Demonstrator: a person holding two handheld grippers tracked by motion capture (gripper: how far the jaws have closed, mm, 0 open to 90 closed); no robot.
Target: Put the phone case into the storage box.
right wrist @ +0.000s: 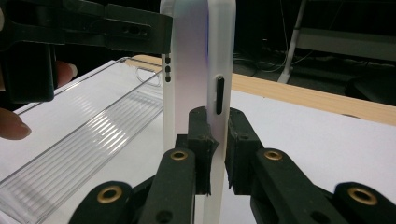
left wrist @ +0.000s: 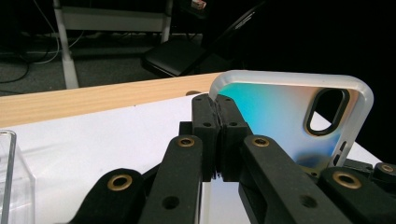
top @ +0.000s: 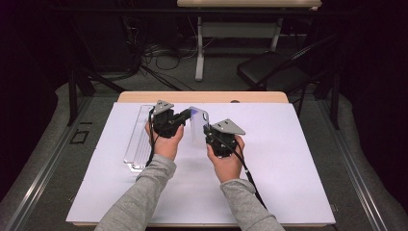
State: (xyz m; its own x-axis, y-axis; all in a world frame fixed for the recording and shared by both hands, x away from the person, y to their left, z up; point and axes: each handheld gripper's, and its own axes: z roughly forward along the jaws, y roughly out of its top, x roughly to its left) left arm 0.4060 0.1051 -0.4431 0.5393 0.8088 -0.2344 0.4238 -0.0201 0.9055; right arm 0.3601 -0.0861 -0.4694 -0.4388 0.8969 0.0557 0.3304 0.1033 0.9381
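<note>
The phone case (left wrist: 289, 116) is light, thin, flexible — likely slippery. Left gripper (left wrist: 217, 140) and right gripper (right wrist: 217, 149) each clamp its rim edge-on — the stiffest hold.

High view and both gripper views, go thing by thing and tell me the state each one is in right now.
phone case: held upright off the table, empty, gripped on two edges.
left gripper: shut on the phone case's rim.
right gripper: shut on the phone case's side edge.
clear plastic tray: lying flat on the white mat, empty, untouched.
white mat: spread flat over the table.
folding chair: standing unfolded beyond the table.
</note>
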